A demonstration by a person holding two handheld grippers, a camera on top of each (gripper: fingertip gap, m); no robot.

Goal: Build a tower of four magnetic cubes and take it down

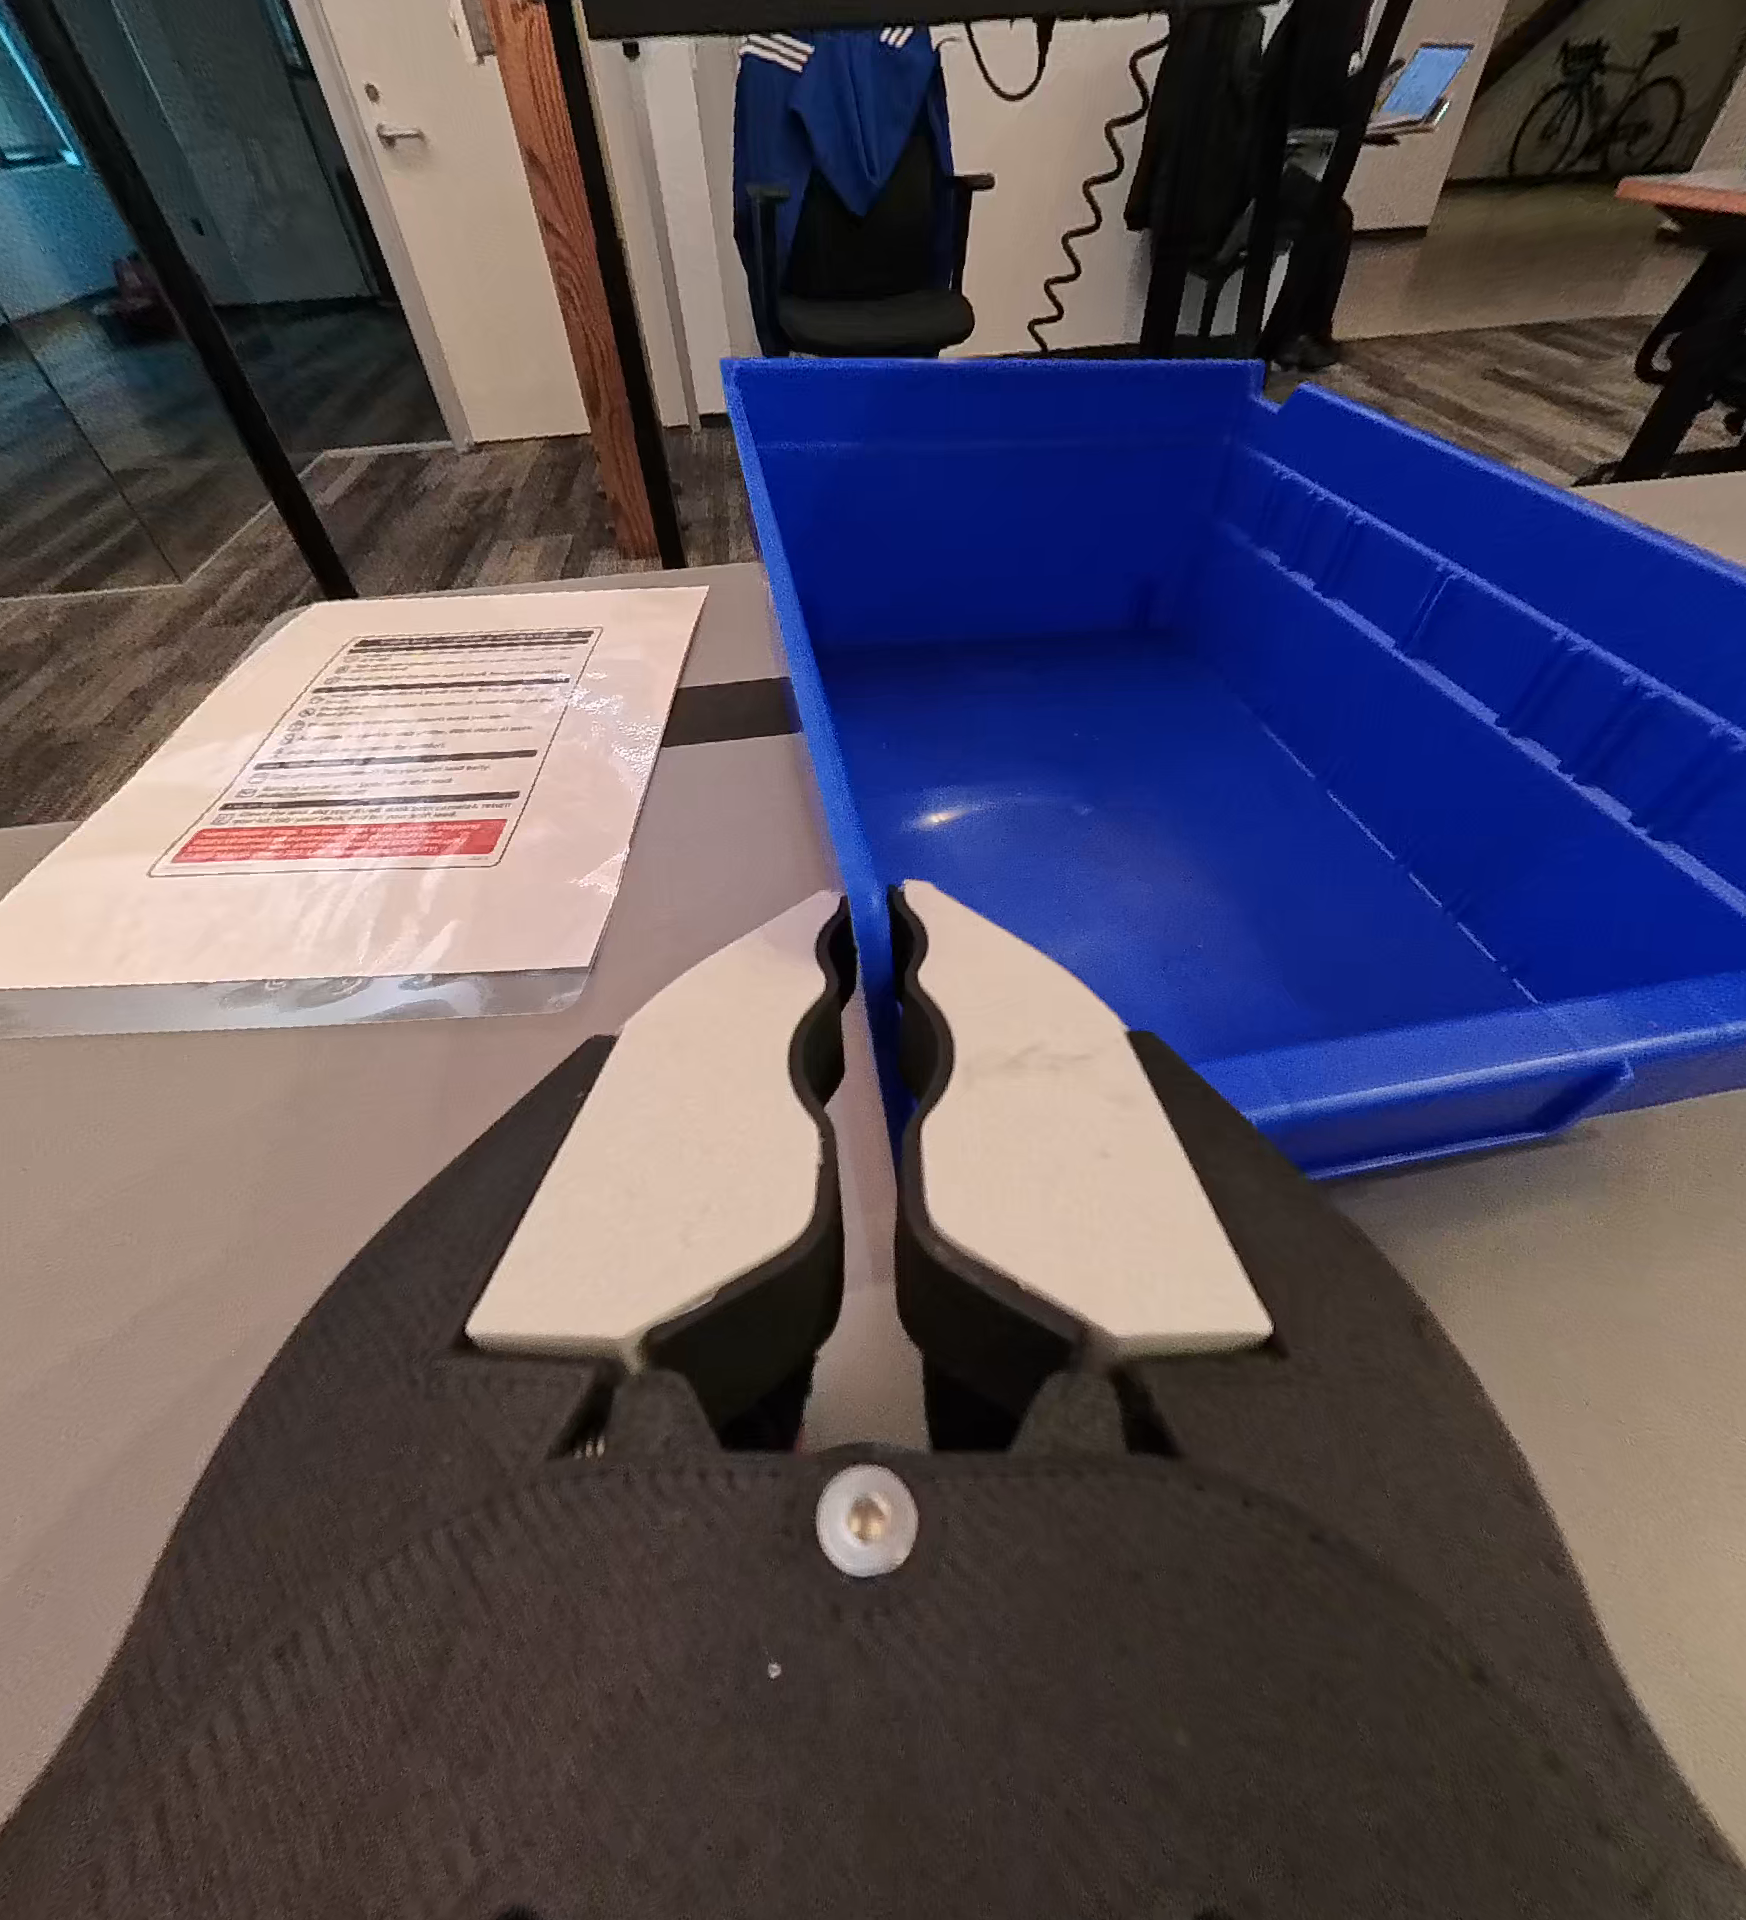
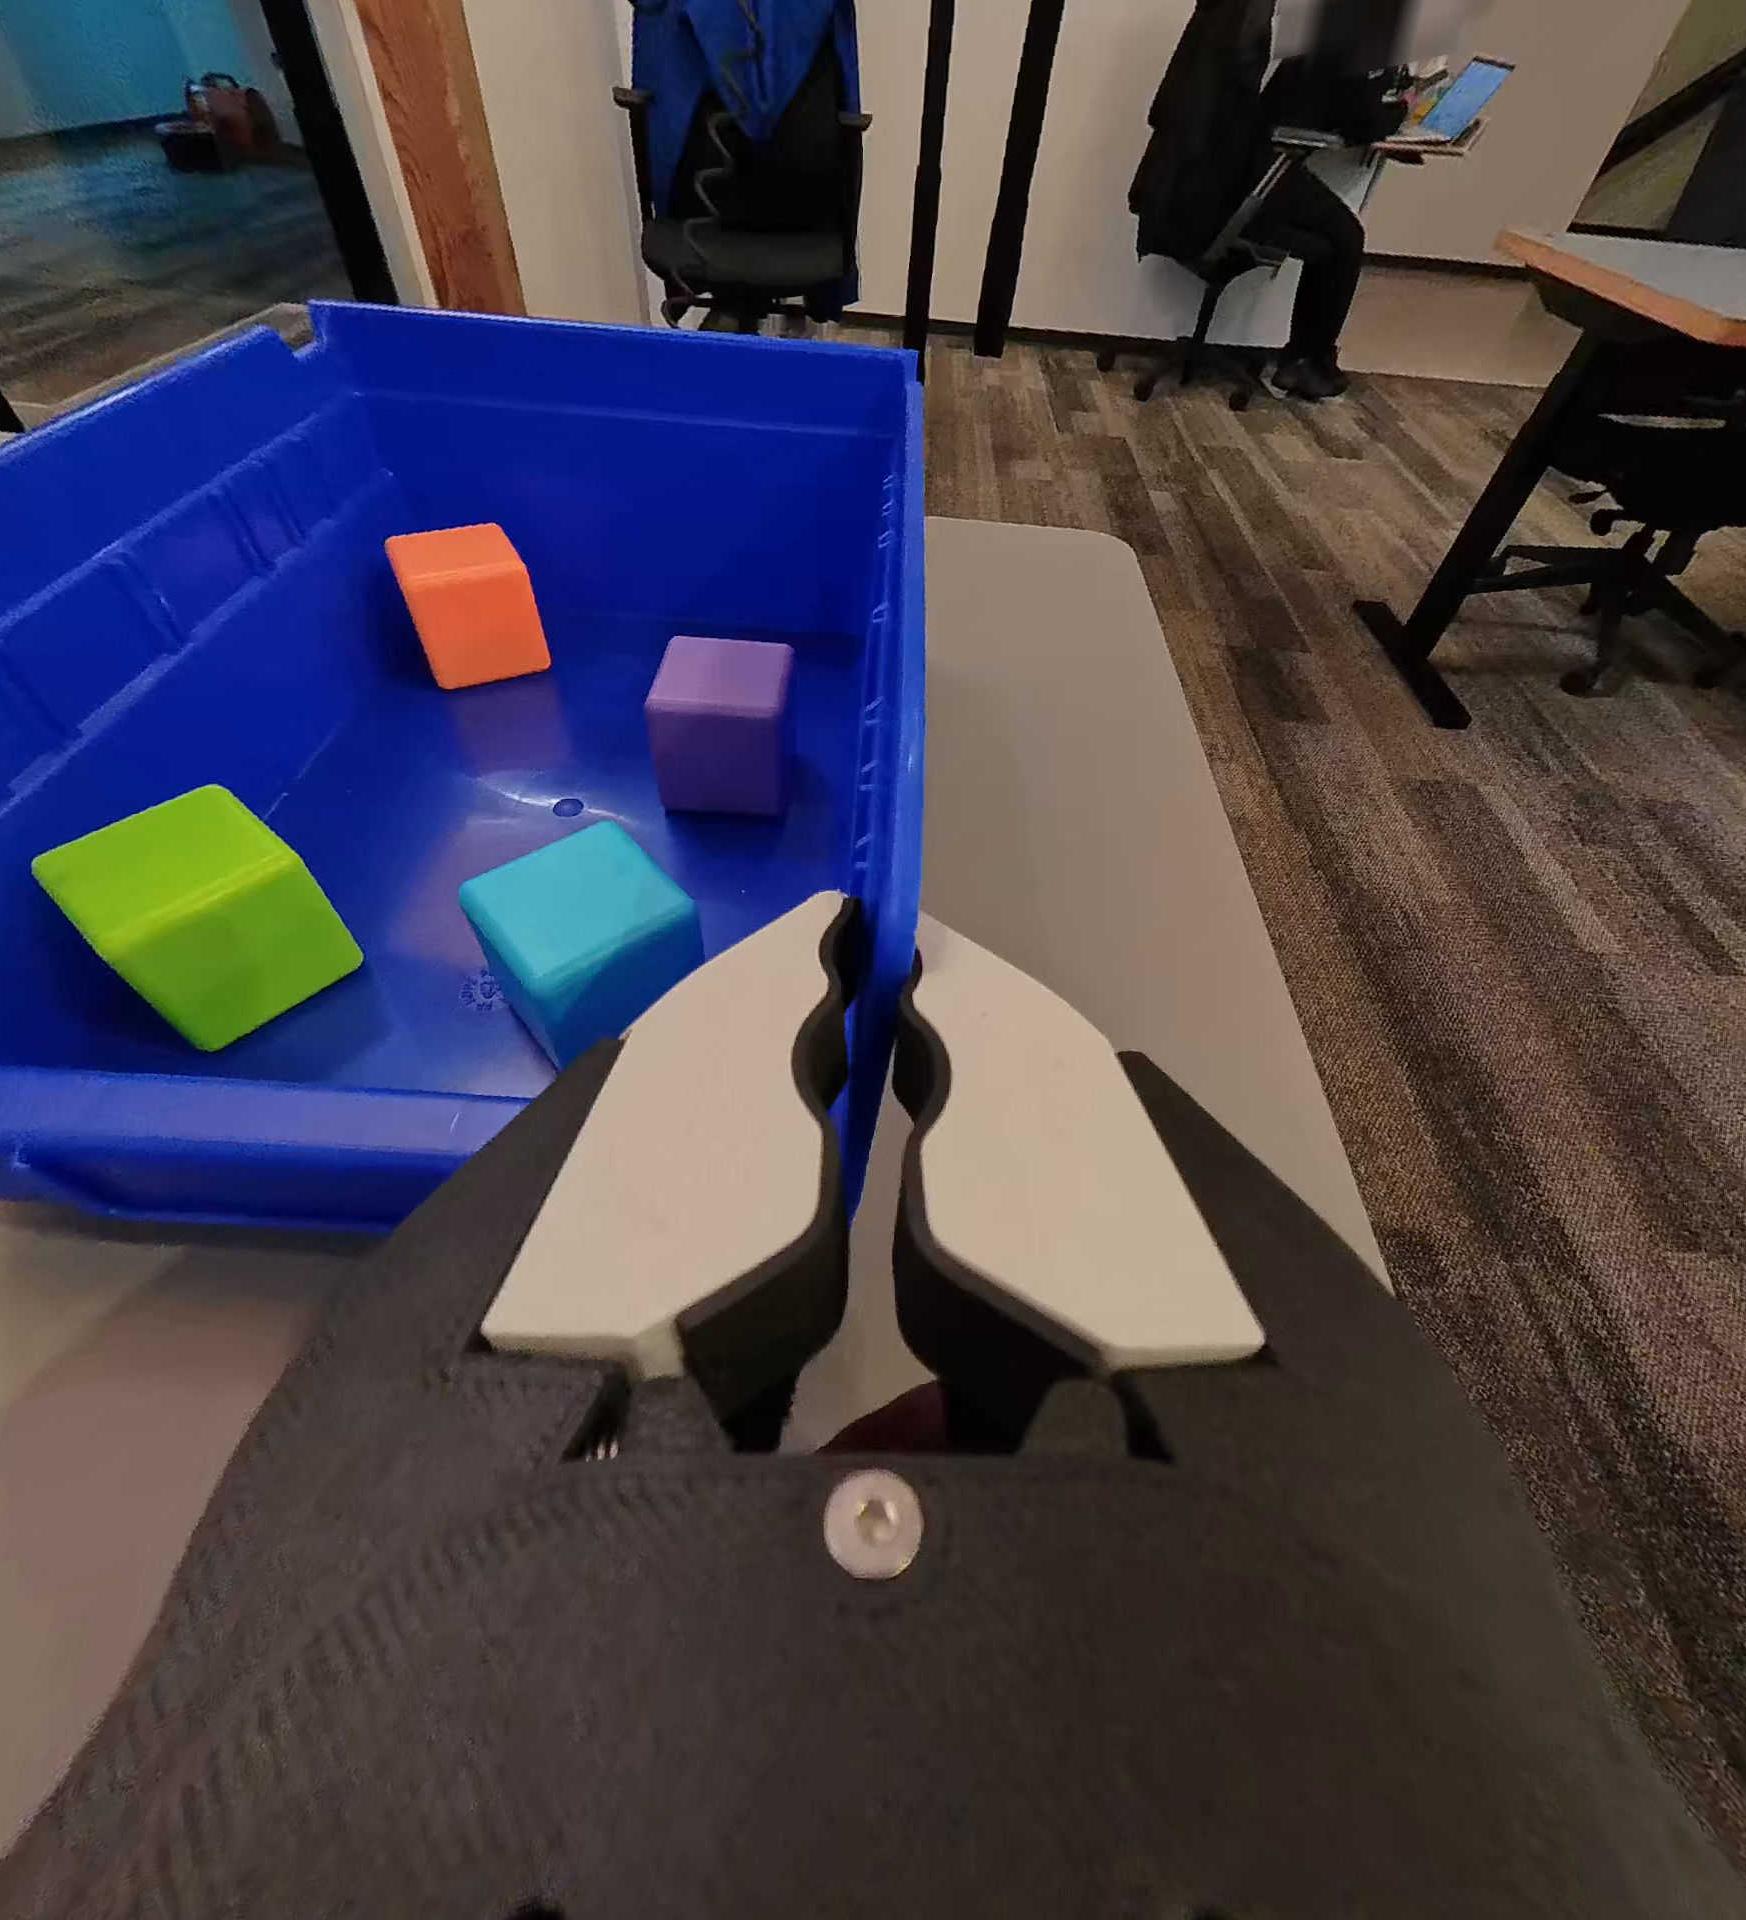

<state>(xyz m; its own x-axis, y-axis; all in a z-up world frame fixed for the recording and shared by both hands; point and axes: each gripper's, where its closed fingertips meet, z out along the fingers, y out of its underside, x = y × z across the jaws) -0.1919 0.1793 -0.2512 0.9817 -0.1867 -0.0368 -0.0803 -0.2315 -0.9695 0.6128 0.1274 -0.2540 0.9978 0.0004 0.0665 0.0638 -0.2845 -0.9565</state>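
A blue bin (image 2: 381, 1122) stands on the grey table. In the right wrist view it holds an orange cube (image 2: 469, 603), a purple cube (image 2: 718, 722), a green cube (image 2: 194, 914) and a teal cube (image 2: 578, 925), all lying apart on its floor. My right gripper (image 2: 877, 925) is shut and empty, its tips above the bin's right wall near the front corner. In the left wrist view the bin (image 1: 1420, 1081) shows no cubes in the part seen. My left gripper (image 1: 874, 904) is shut and empty at the bin's front left corner.
A laminated sheet (image 1: 349, 790) lies on the table left of the bin. The table's right edge (image 2: 1253, 935) runs close beside the bin, with carpet beyond. Office chairs, desks and a seated person are in the background. Across from one pair of fingers to the other is roughly 80 cm.
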